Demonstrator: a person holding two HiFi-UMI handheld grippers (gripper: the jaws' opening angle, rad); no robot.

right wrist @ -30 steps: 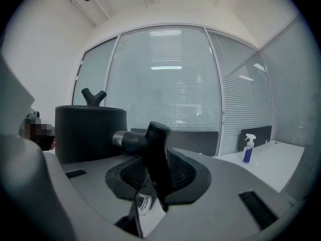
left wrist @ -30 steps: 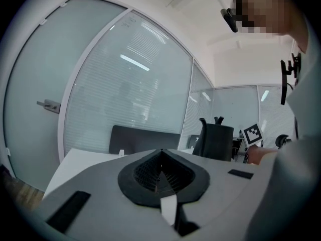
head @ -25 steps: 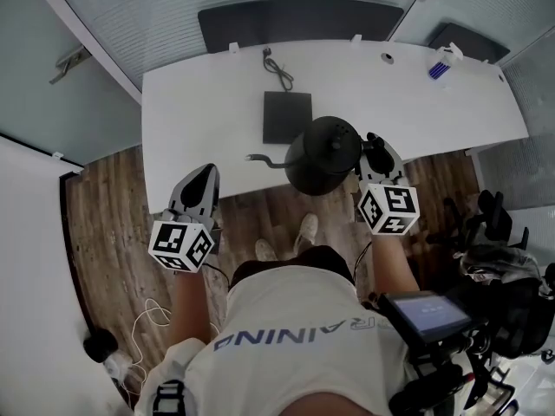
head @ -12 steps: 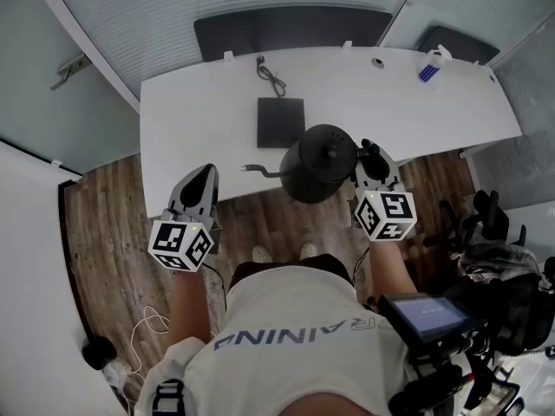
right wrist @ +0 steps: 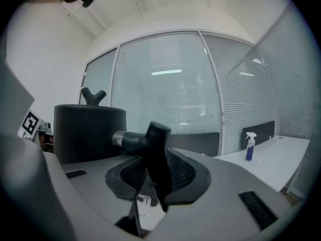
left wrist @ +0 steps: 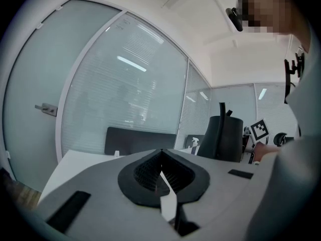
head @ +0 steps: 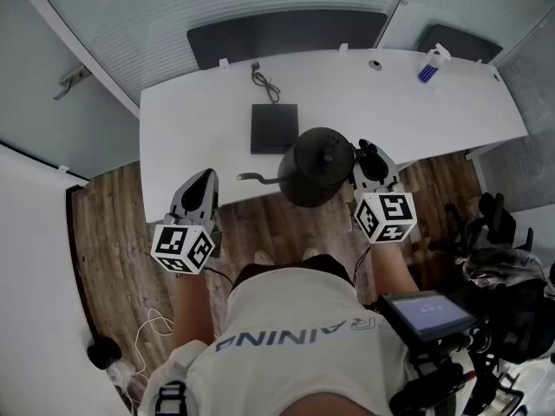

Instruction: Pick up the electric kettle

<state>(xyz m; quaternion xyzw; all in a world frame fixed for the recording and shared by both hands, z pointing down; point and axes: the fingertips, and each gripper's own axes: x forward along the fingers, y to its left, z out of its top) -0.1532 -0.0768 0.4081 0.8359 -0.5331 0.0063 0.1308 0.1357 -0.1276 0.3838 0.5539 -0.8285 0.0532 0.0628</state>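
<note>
Right tongs [head: 371, 156] stay clamped on the kettle [head: 314, 165] handle [right wrist: 153, 154], kettle edging further from its base [head: 273, 128]; left tongs [head: 205, 177] closed, empty. Lift looks done.

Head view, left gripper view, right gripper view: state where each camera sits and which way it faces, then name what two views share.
Head view: on the person's head, facing steeply down at the table; shows torso, forearms, left tool, right tool.
Left gripper view: on the left tool, looking along its shut, empty jaws toward the glass wall; the person's shirt at right.
Right gripper view: on the right tool, looking along jaws clamped on the handle of the electric kettle.
Shared: all three show the electric kettle and the spray bottle.
</note>
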